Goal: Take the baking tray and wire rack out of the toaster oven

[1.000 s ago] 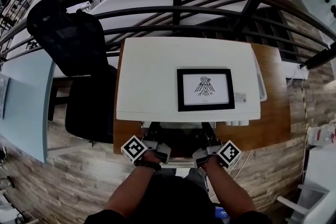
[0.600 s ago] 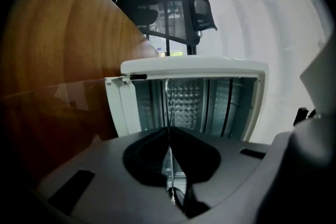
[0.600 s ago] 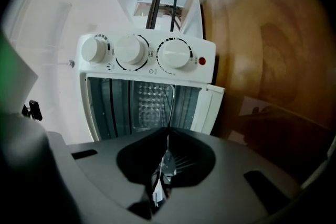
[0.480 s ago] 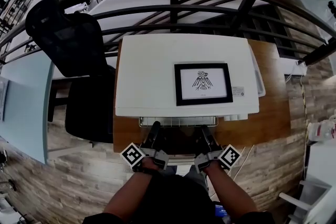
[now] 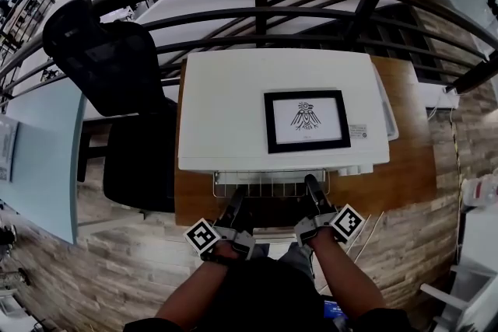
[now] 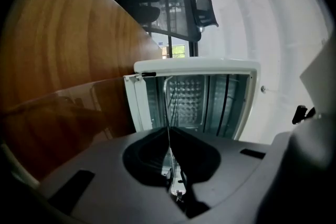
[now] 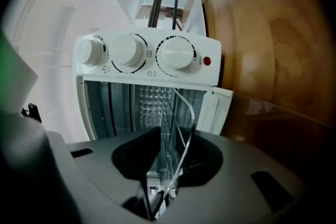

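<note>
Left gripper (image 5: 236, 200): its jaws are pressing together on the thin front wire of the wire rack (image 5: 271, 184), toward the rack's left end. In the left gripper view that wire is running straight out of the seam between the two pads.
Right gripper (image 5: 312, 184): its jaws are standing a little apart, having just been opening. The rack's front wire and a curved side wire are passing through the gap, and the pads are not squeezing them.
Reach: both grippers are pointing into the oven's mouth, with the left one sitting a little further back toward the person than the right one.
Wire rack: it is sticking partway out of the toaster oven (image 5: 233, 105). Its front strip is showing beyond the oven's front edge while the rest is lying inside the cavity.
Toaster oven: it is standing on the wooden table (image 5: 405, 167) with its glass door (image 6: 79, 113) lying open toward the person, beneath both grippers.
Cavity: it is showing a dimpled metal back wall (image 6: 191, 94) and dark bars (image 6: 227, 102) along its sides. What else is lying in there I cannot tell.
Controls: three white knobs (image 7: 126, 50) and a red lamp (image 7: 207, 61) are sitting on the front panel beside the cavity.
Oven top: a black-framed card (image 5: 306, 120) with a bird emblem is resting on it.
</note>
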Available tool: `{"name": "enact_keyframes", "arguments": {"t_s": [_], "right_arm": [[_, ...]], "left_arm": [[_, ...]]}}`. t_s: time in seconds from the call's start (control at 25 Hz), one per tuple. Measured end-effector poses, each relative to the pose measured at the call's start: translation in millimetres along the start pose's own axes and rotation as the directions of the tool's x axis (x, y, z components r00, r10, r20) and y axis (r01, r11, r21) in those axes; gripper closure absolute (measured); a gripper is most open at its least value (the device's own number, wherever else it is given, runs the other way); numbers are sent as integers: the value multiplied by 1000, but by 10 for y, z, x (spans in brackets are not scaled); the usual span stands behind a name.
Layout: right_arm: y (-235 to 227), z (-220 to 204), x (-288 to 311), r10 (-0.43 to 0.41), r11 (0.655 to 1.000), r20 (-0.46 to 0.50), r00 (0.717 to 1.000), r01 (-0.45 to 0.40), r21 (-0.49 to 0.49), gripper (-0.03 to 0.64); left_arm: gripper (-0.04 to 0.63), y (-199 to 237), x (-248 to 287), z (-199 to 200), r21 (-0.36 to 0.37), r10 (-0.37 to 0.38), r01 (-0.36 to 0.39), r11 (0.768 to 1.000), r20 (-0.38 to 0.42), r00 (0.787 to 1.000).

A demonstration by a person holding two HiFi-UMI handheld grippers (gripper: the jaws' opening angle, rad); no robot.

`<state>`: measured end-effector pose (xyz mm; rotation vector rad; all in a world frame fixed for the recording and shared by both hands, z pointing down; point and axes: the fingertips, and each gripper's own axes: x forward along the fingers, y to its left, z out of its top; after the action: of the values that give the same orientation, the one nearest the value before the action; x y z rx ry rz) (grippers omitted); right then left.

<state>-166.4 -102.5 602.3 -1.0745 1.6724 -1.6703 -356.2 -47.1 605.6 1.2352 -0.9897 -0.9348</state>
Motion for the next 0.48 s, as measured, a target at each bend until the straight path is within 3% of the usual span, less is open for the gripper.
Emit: {"name": "enact_keyframes", "arguments": {"t_s": [0.16, 0.4, 0.44, 0.48], "right_arm": [[-61, -44, -6, -25, 1000, -8, 1000, 25, 2, 597], [-15, -79, -87, 19, 999, -35, 999, -18, 37, 607], [5, -83, -102, 31, 999, -38, 999, -29, 45, 610], [20, -90, -120, 41, 998, -42, 998, -39, 51, 614]], "left_arm": [[574, 27, -52, -33, -10, 4, -4, 1000, -12, 1000], [571, -6, -89, -39, 31, -25, 26, 999, -21, 999], [552, -2, -82, -24, 30, -30, 30, 999, -13, 999], [484, 4, -73, -1, 28, -36, 36, 999, -4, 999]]}}
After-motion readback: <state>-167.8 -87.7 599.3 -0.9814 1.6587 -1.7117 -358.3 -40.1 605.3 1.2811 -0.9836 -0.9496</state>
